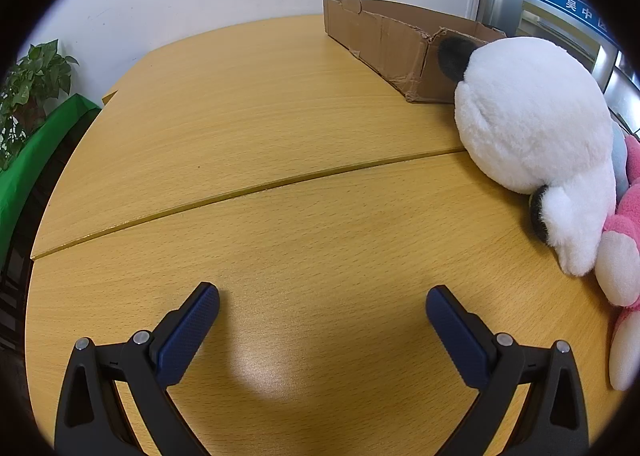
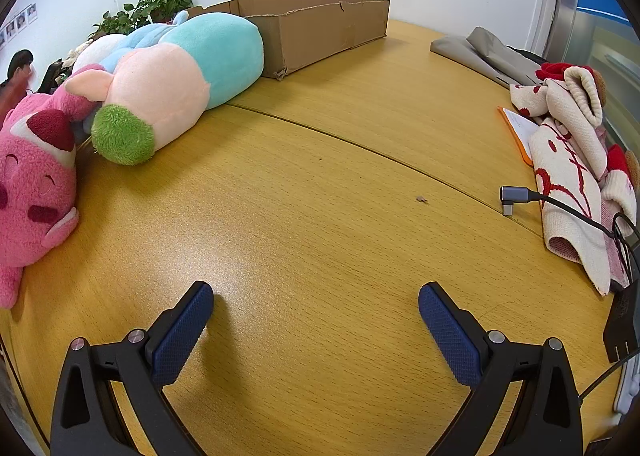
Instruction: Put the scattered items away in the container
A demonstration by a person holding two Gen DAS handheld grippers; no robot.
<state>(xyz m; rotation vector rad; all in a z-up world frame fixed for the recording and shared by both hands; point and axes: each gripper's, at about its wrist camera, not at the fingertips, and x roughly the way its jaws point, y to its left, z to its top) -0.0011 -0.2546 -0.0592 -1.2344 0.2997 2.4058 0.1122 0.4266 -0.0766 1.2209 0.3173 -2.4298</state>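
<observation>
The soft toys look light, squashy and a little bulky, so the fingers will sink into the plush; a pinch across a narrow part should hold better than one on a wide round body, which may bulge out and slip. The white toy offers its short limb, the pastel toy its green tip, and the pink toy an ear or arm.

The left gripper has its fingers spread wide over bare tabletop, pinching nothing. The white toy lies near, at 2 o'clock from it, touching the cardboard box at 1 o'clock.

The right gripper is likewise spread and empty. The pink toy lies at 9 o'clock, the pastel toy at 11 o'clock against the box, which stands at 12 o'clock. The knitted clothes lie at 3 o'clock, well apart.
</observation>
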